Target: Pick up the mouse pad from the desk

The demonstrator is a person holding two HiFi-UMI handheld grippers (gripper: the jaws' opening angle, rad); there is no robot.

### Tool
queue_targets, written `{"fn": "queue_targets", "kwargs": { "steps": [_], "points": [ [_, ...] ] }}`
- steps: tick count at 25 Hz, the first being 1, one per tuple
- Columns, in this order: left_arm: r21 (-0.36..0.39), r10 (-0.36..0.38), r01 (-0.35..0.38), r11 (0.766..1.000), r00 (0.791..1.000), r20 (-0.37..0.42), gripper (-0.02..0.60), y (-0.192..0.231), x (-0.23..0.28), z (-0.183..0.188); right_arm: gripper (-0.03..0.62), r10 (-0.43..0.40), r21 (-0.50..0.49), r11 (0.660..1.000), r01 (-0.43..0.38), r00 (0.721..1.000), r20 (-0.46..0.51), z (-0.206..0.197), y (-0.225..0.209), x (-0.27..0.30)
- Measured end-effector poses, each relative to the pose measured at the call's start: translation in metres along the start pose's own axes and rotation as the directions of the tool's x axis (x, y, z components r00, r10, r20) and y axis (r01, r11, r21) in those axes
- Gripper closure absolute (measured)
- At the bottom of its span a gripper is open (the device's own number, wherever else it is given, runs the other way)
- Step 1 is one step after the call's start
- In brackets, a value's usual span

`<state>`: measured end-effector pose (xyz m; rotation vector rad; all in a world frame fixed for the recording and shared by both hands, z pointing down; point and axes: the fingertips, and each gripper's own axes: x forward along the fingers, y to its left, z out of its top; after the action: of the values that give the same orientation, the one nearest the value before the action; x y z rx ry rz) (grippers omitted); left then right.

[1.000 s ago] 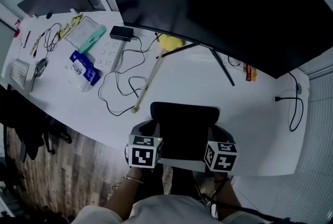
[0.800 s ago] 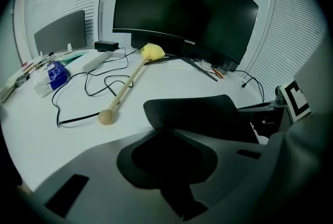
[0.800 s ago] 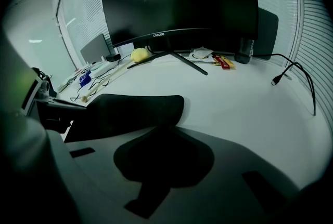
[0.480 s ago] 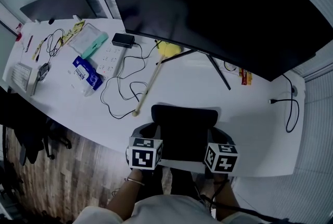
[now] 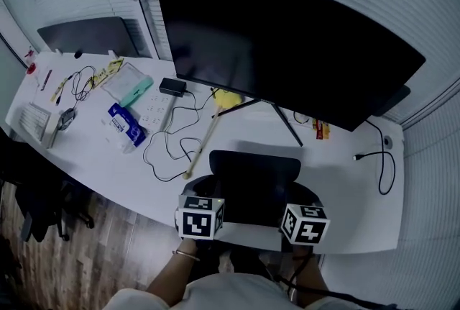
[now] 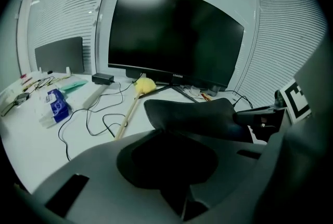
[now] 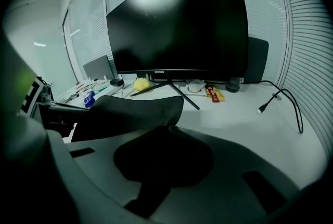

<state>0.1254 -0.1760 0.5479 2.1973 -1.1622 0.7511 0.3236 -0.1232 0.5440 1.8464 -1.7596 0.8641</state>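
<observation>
The black mouse pad (image 5: 255,180) hangs above the front of the white desk (image 5: 345,193), held by its near corners and sagging a little. My left gripper (image 5: 208,195) is shut on its left corner and my right gripper (image 5: 296,198) on its right corner. The left gripper view has the mouse pad (image 6: 192,114) running out from the left gripper (image 6: 165,137) toward the right gripper (image 6: 260,116). Seen from the right gripper, the mouse pad (image 7: 130,109) stretches left from the right gripper (image 7: 167,132).
A large dark monitor (image 5: 287,49) on a tripod stand fills the back of the desk. A yellow duster on a wooden stick (image 5: 208,130), a power strip (image 5: 154,111), looped cables (image 5: 169,147) and a blue packet (image 5: 126,125) lie left of the pad. A black cable (image 5: 379,157) lies at the right.
Both grippers have come up together with the mouse pad, which now hangs higher above the desk. The head view has pulled back, so the whole monitor shows.
</observation>
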Motion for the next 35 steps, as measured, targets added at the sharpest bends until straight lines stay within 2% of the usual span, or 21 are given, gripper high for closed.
{"fn": "queue_targets", "kwargs": {
  "steps": [11,16,22,27,35],
  "points": [
    [0.070,-0.024,0.011,0.997,0.982,0.186,0.534,-0.017,-0.028,0.071,0.539,-0.027,-0.025,0.999,0.032,0.982,0.188,0.065,-0.007,-0.040],
    [0.105,-0.050,0.024,0.994,0.966,0.255,0.534,-0.026,-0.041,0.102,0.539,-0.033,-0.034,0.998,0.044,0.964,0.265,0.094,-0.011,-0.060],
    [0.160,-0.071,0.016,0.987,0.936,0.344,0.534,-0.038,-0.057,0.145,0.539,-0.039,-0.039,0.998,0.057,0.932,0.360,0.132,-0.016,-0.082],
    [0.182,-0.083,0.014,0.983,0.922,0.377,0.534,-0.042,-0.067,0.160,0.539,-0.043,-0.032,0.998,0.061,0.917,0.395,0.144,-0.015,-0.094],
    [0.195,-0.091,0.018,0.981,0.923,0.375,0.534,-0.043,-0.067,0.159,0.539,-0.056,-0.021,0.997,0.070,0.917,0.396,0.142,-0.014,-0.096]
  ]
}}
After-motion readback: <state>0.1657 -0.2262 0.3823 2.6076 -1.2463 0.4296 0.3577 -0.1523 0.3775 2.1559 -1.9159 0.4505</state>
